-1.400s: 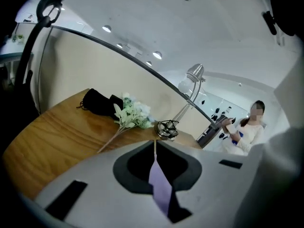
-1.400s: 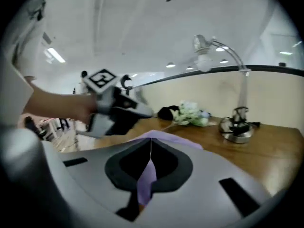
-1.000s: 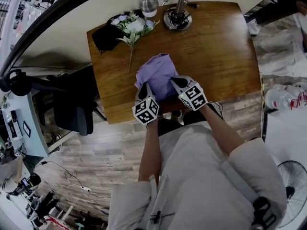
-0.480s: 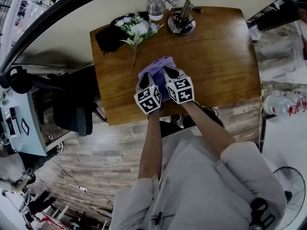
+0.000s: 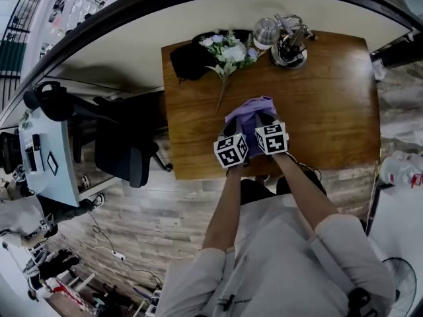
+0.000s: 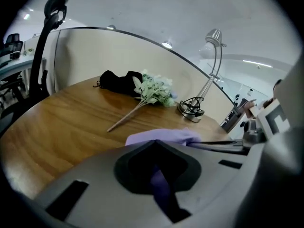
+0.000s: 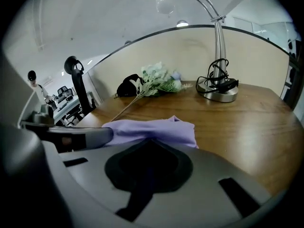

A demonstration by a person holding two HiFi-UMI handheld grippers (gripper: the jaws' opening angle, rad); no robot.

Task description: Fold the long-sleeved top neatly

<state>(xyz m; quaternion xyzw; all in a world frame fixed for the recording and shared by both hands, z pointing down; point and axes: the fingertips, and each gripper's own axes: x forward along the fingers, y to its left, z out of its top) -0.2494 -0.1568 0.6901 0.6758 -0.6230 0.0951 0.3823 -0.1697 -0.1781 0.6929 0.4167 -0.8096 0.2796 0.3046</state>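
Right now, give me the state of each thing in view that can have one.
purple top: folded small on the table, pinched by both grippers.
left gripper: shut on the purple top.
right gripper: shut on the purple top.
flower sprig: lying flat.
desk lamp: upright, cable heaped on its base.

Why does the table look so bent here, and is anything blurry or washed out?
Head view: a wide lens bows the table edges. Left gripper view: dark rounded corners, blurred near foreground, the purple top sharper. Right gripper view: the lamp bulb glows white and light glares off the wood.
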